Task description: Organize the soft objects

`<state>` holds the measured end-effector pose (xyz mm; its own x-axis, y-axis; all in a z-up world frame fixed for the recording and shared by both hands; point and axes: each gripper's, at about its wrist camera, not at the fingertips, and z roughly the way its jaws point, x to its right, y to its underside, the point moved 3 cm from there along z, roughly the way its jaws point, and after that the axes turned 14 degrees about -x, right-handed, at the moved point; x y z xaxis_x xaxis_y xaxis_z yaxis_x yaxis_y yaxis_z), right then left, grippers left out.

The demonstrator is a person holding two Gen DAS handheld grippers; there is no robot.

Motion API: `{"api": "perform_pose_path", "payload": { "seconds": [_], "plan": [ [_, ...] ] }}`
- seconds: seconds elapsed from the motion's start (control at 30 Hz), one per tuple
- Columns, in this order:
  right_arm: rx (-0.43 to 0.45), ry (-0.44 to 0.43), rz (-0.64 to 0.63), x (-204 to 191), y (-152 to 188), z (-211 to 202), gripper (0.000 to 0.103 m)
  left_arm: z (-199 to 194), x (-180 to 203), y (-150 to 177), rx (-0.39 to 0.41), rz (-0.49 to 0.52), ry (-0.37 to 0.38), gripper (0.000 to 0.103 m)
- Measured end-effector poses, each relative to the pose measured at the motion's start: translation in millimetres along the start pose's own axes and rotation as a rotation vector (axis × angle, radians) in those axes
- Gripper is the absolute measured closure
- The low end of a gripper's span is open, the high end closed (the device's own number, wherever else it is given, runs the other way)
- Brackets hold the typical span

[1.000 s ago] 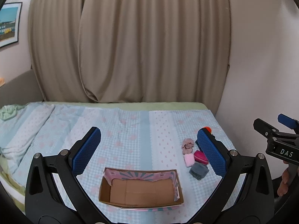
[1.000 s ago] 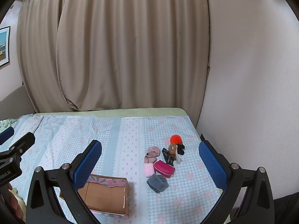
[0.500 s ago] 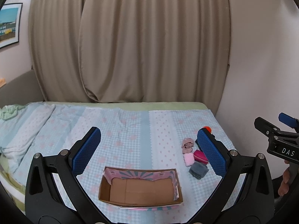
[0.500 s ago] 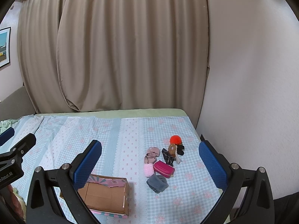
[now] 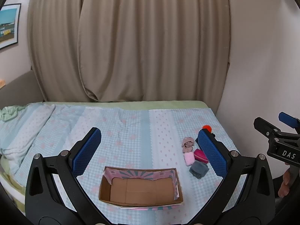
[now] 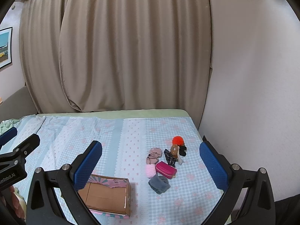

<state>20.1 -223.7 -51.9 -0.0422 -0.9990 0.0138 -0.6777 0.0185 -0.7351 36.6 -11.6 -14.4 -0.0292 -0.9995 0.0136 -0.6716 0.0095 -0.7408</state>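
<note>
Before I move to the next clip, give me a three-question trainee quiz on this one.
1. True or false: the box already holds a soft item.
2. Which item lies nearest the box? A) orange pompom B) grey scrunchie C) magenta pouch
3. Fill in: both the left gripper and the right gripper are ____.

Key: 1 false, the cardboard floor is bare. 2 B. 3 open, nothing between the pads.
</note>
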Motion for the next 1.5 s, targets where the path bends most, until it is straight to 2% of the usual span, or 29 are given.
{"api": "perform_pose_path", "payload": {
  "seconds": [0.53, 0.77, 0.87, 1.07, 1.3, 1.4, 1.5],
  "plan": [
    [-0.007, -0.003, -0.001, -2.3, -1.6, 3.5, 0.000, 1.4, -2.0, -0.4, 0.000, -0.011, 0.006, 0.000],
    [-0.050, 0.002, 0.008, 12.2, -7.4, 22.5, 0.000, 19.1, 1.0, -6.4, -0.046, -0.036, 0.024, 0.000],
    [-0.079, 0.003, 0.020, 26.6, -6.7, 42.0, 0.000, 42.5, 11.0, -7.8, -0.090, -0.049, 0.047, 0.000],
    [-0.175, -0.009, 0.063, 73.3, -10.4, 109.3, 0.000, 108.3, 47.7, -10.8, -0.202, -0.048, 0.085, 0.000],
    [-0.270, -0.036, 0.081, 129.3, -14.2, 203.8, 0.000, 223.5, 101.7, -11.8, -0.349, -0.082, 0.121, 0.000],
    [-0.303, -0.055, 0.097, 145.4, -17.5, 246.6, 0.000, 264.6, 119.8, -10.8, -0.389, -0.082, 0.137, 0.000],
    [-0.354, -0.094, 0.128, 162.0, -18.6, 296.0, 0.000, 310.8, 139.4, -10.3, -0.425, -0.058, 0.124, 0.000]
  ]
}}
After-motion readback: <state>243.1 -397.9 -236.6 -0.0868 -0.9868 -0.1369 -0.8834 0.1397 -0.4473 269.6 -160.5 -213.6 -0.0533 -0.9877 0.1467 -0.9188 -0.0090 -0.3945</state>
